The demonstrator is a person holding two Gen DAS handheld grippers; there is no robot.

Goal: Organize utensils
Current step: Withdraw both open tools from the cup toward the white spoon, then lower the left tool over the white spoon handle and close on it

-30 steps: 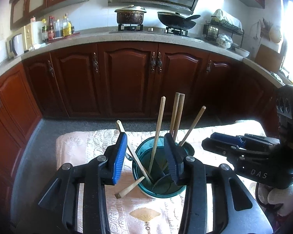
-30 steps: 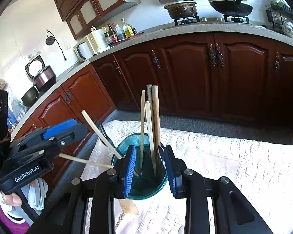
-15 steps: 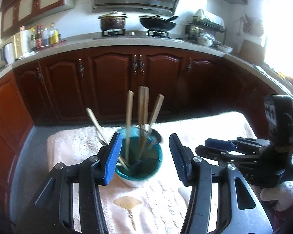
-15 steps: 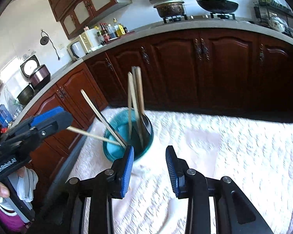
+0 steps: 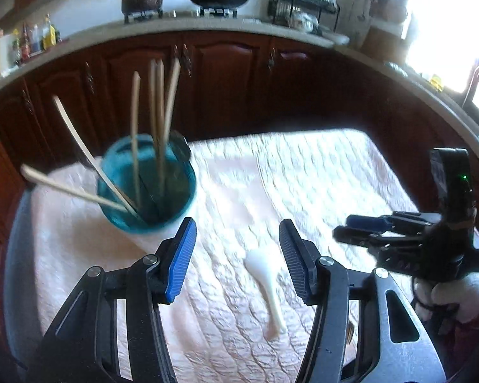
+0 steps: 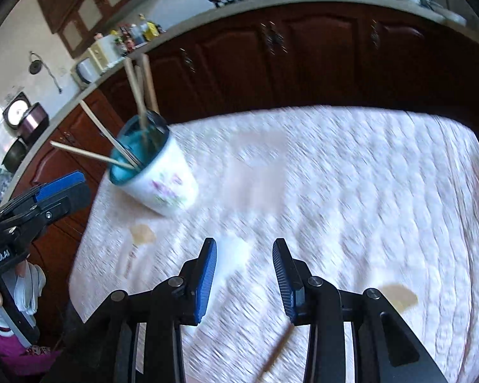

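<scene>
A: Insp. note, tabletop. We see the white spoon (image 5: 266, 282) lying loose on the quilted cloth (image 5: 303, 175), just ahead of the left gripper (image 5: 236, 245) and a bit toward its right-hand finger. Bowl end is away from us and the handle runs back under the rig, so the long axis goes roughly along the fingers, slightly slanted.

B: Jaw state, left?

A: Wide apart, and they've just been opening. Nothing between the pads; the spoon sits lower than the tips and isn't touched.

B: And the right gripper (image 6: 244, 261)?

A: Parted too, narrower gap, also just been opening some. A pale blurred shape shows by its left finger. We reckon that's the same spoon, but it's too smeared to confirm. A brown stick-like thing (image 6: 276, 351) lies low between its arms; can't ID it.

B: The cup (image 6: 158, 172)?

A: Upright, far-left of the cloth, chopsticks (image 5: 156, 111) standing in it, well apart from the spoon.

B: Verdict?

A: Left hand looks nearer. We judge it needs to drop and straddle the spoon across its handle.
</scene>
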